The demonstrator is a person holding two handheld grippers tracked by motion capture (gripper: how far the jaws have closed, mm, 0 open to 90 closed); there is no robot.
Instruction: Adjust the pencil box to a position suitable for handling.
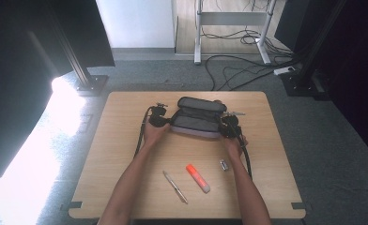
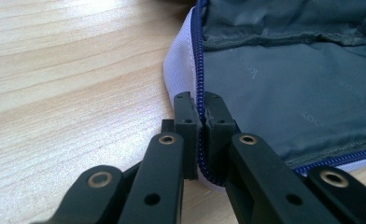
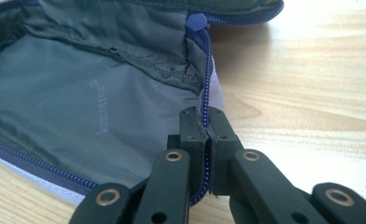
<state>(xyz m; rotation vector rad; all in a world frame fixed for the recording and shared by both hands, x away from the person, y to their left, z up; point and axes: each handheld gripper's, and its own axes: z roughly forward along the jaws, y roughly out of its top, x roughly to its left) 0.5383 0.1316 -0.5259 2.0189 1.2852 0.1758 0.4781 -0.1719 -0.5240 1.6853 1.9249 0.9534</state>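
Sitting on grey carpet in a room with cables at the upper middle of the high view, a pale wooden bench (image 1: 126, 154). Lying open at the middle of the frame, toward the far edge, a grey pencil case (image 1: 197, 118) with a blue zip (image 2: 199, 70).

Pinching the case's left end, the left hand-held gripper (image 1: 159, 117), jaws closed tight on the zip edge (image 2: 200, 140). Pinching the right end, the right hand-held gripper (image 1: 229, 125), jaws also closed on the zip edge (image 3: 205, 135). Holding the case from both ends, so probably spreading it wide and keeping it still.

Waiting lower down in the frame, near the front edge: a silver pen (image 1: 175, 186), an orange glue stick (image 1: 198, 178) and a small silver thing (image 1: 224, 164), too small to name.

Probably coming next: letting go with one side, reaching down for one of those things, and dropping it into the grey lining (image 3: 69, 98). Needing care there, since the floppy case may fold shut with only one end held.
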